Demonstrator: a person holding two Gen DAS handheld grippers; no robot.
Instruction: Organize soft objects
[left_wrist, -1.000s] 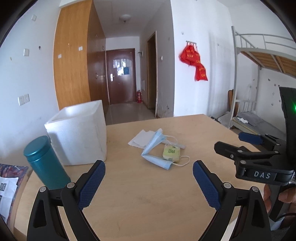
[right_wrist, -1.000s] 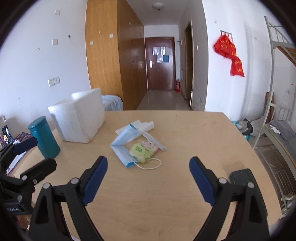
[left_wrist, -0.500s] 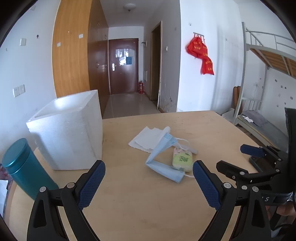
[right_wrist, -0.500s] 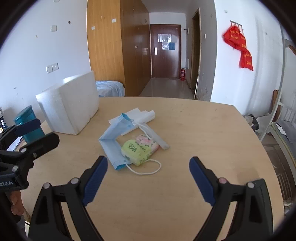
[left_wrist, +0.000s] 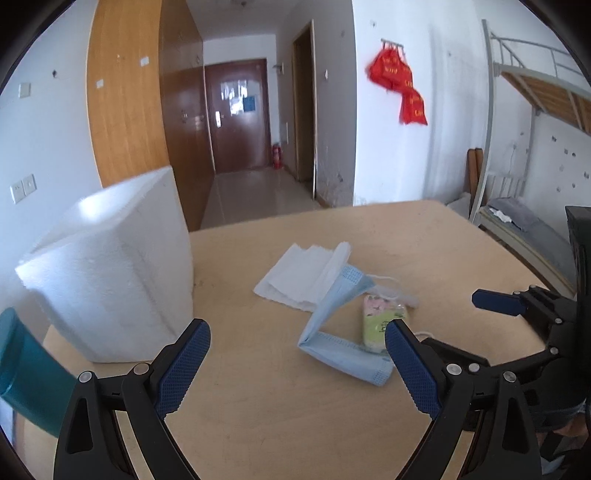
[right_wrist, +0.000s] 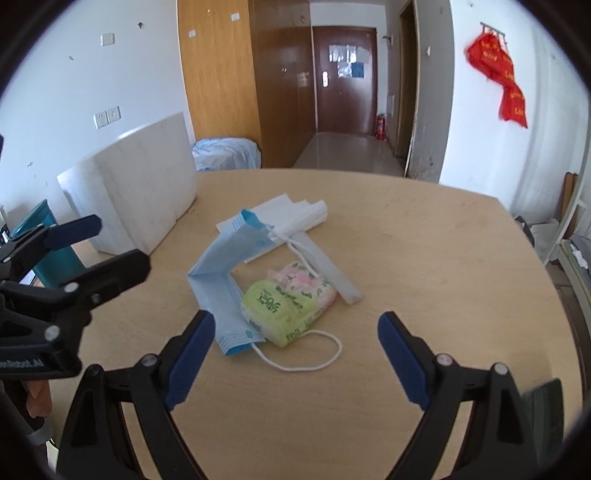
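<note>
Two black grippers with blue ribbed pads, the left gripper (left_wrist: 297, 356) and the right gripper (right_wrist: 295, 343), stand wide apart and empty above the round pale wooden table (right_wrist: 443, 258). We see the folded light-blue pleated face mask (right_wrist: 218, 280) mid-table, touching the green-and-pink soft tissue packet (right_wrist: 291, 301), with folded white paper tissues (right_wrist: 284, 212) behind at twelve o'clock. We judge the trailing white ear loop (right_wrist: 306, 354) could snag a pad and drag the packet along. The packet's long axis runs from seven to two o'clock in the right wrist view.
</note>
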